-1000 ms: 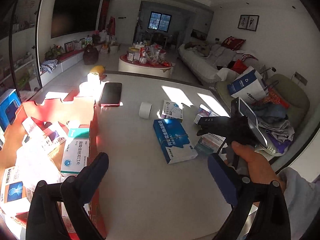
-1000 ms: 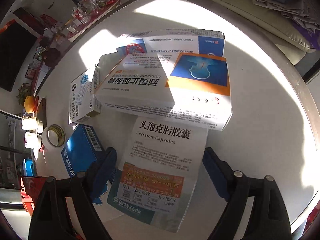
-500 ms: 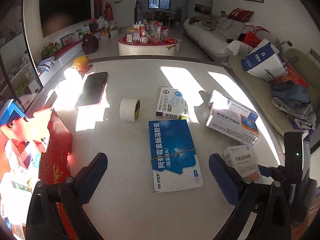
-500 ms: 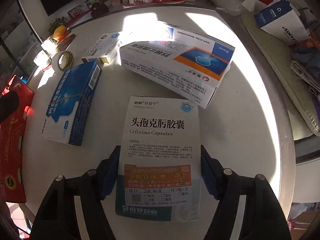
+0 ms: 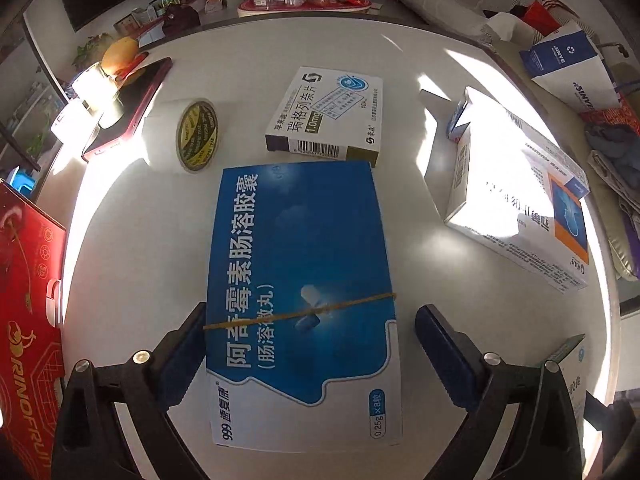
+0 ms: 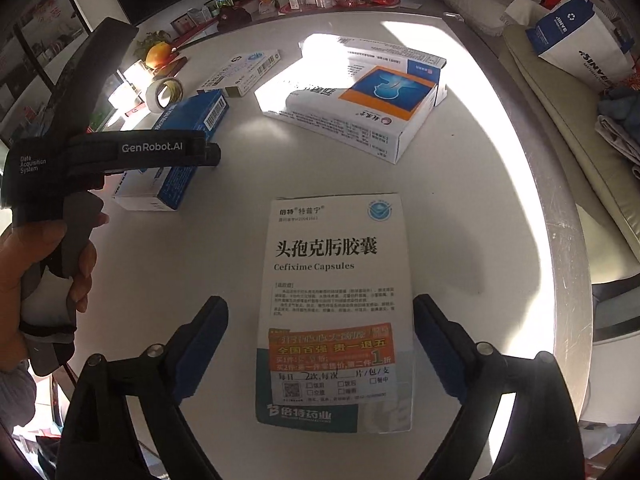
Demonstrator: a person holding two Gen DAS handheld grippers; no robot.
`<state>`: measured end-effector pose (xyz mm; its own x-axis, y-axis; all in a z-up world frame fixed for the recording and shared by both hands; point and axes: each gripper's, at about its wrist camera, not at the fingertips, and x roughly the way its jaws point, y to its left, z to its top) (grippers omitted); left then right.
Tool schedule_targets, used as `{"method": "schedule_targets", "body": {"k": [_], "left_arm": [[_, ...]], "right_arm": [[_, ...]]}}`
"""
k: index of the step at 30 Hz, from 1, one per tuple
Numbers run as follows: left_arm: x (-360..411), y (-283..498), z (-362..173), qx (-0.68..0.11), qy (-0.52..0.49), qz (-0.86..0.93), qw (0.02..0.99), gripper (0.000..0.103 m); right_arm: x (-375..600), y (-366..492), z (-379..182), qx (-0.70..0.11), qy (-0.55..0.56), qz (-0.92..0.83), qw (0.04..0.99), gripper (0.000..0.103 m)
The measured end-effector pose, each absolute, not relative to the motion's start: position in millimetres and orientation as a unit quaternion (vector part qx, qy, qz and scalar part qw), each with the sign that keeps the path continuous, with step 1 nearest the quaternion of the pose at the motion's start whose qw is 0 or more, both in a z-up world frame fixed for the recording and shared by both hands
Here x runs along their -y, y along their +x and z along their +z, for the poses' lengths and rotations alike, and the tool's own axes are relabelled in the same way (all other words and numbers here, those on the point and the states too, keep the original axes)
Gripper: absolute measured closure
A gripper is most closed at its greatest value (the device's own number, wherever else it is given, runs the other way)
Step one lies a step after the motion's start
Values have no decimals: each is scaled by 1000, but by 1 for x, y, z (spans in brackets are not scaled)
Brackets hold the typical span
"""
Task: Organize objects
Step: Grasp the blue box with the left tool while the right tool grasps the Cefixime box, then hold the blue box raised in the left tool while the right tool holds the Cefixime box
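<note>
A blue medicine box with a rubber band (image 5: 304, 300) lies on the white round table (image 5: 140, 260). My left gripper (image 5: 316, 356) is open and straddles its near end; the left finger touches the box side, the right finger stands apart. The same box shows in the right wrist view (image 6: 188, 136) under the left gripper's body (image 6: 120, 152). A white Cefixime Capsules box (image 6: 336, 312) lies flat between the open fingers of my right gripper (image 6: 320, 344), a gap on each side.
A white box with olive ends (image 5: 332, 116), a tape roll (image 5: 196, 136), a red phone (image 5: 128, 108) and stacked white-and-orange boxes (image 5: 520, 204) lie further out. A red carton (image 5: 28, 320) stands at the left. The table edge and a sofa (image 6: 560, 140) are on the right.
My left gripper has moved forward and down over the blue box, which now sits between its fingers. My right gripper has opened a little wider around the Cefixime box.
</note>
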<state>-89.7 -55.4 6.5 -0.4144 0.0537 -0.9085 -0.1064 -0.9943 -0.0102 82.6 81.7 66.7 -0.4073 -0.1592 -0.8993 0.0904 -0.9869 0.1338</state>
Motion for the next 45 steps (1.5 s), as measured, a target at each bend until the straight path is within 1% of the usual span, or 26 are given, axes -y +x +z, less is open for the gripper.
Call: {"method": "schedule_targets", "body": {"k": [2,4,8,10,11,12,16,17,21,23,25,28,32,35,41,45], "left_arm": [[54,-90,6,-24,-539,840,48,4],[51,-91,6,-25,-539,840,50,5],[45,-94,6,-33,-530,845,61,5],[43,-92,8,-37,-519,851,68,10],[43,-91,11,-38,-509,856,75,20],[42,-91,11,-35,-511,855,85,21],[42,-81,14,-20,-504,855,119,21],[45,-77,17,-11,-499,858,123,21],[65,-45,45,47,-458,873,161,21],[78,-21,59,74,-440,876,181,21],[93,6,70,100,-425,876,203,21],[117,42,72,153,-427,860,233,21],[142,84,73,206,-429,842,252,21],[152,108,74,218,-428,840,253,21],[170,133,78,236,-419,842,245,21],[180,144,84,226,-404,853,241,21]], "right_arm": [[-72,85,64,1,542,-838,66,0],[-63,89,59,-37,539,-840,53,0],[-65,93,59,-25,528,-847,52,0],[-66,94,60,-26,532,-845,50,1],[-67,95,63,-28,527,-848,44,13],[-69,97,67,-25,518,-854,43,31],[-77,98,70,2,524,-850,49,32],[-81,100,71,20,523,-850,56,32],[-103,122,82,145,501,-846,114,32],[-111,135,86,199,487,-839,137,32],[-119,145,82,270,485,-813,177,32],[-130,167,70,396,465,-756,237,32],[-138,191,58,499,434,-693,287,32],[-135,203,50,535,430,-662,301,32],[-112,213,50,530,449,-653,304,32],[-99,216,49,533,451,-648,305,32]]}}
